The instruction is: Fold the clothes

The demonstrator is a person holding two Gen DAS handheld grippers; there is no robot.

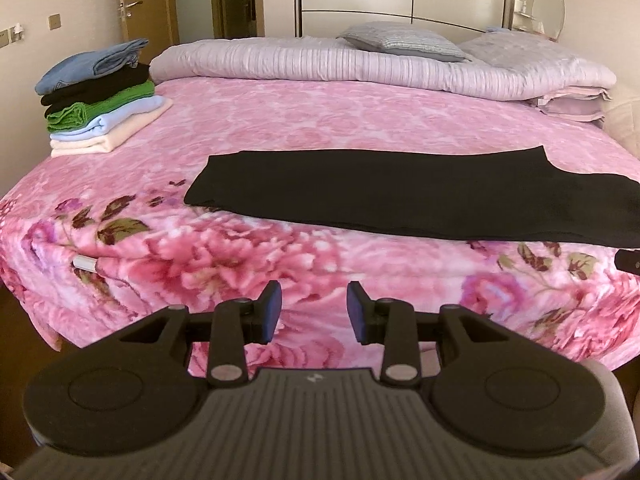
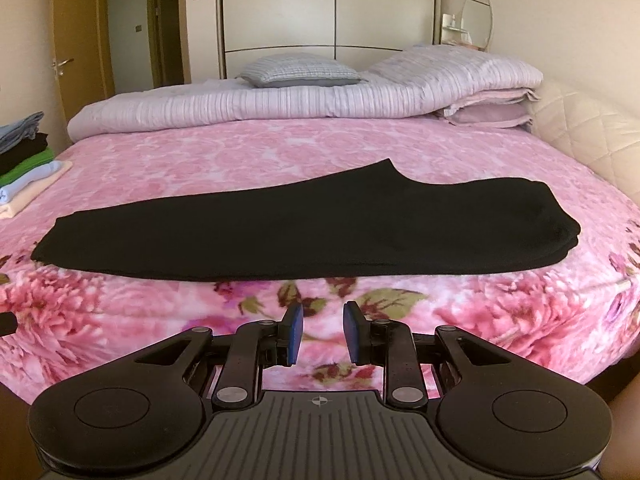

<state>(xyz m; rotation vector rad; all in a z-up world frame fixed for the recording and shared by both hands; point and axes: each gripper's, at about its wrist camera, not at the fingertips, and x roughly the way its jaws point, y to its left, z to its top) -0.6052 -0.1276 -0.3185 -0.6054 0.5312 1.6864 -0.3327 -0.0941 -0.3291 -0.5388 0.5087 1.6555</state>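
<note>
A long black garment [image 2: 192, 236] lies flat across the near part of a big bed with a pink flower blanket [image 2: 304, 148]. It is folded into a long strip that runs from left to right, and one edge steps up near the middle. The left gripper [image 1: 314, 312] is held above the front edge of the bed, a little way back from the black garment [image 1: 400, 196]. Its two blue pads [image 1: 273, 308] are apart, with a gap between them, and nothing is in that gap. The right gripper [image 2: 323, 334] is also held above the front edge of the bed, near the garment but not touching it. Its blue pads [image 2: 295, 332] are apart too, with a smaller gap, and they hold nothing. Over on the far left side of the bed sits a neat pile of folded clothes [image 1: 100, 96]. The pile has a blue one on top, then black, green, light blue and cream at the bottom. A rolled-up pale purple quilt [image 1: 340, 64] lies across the far end of the bed, and a grey pillow [image 1: 404, 42] rests on top of it. Behind the bed stands a big pale wardrobe [image 2: 332, 12], and a round mirror [image 1: 550, 8] is off to the right.
</note>
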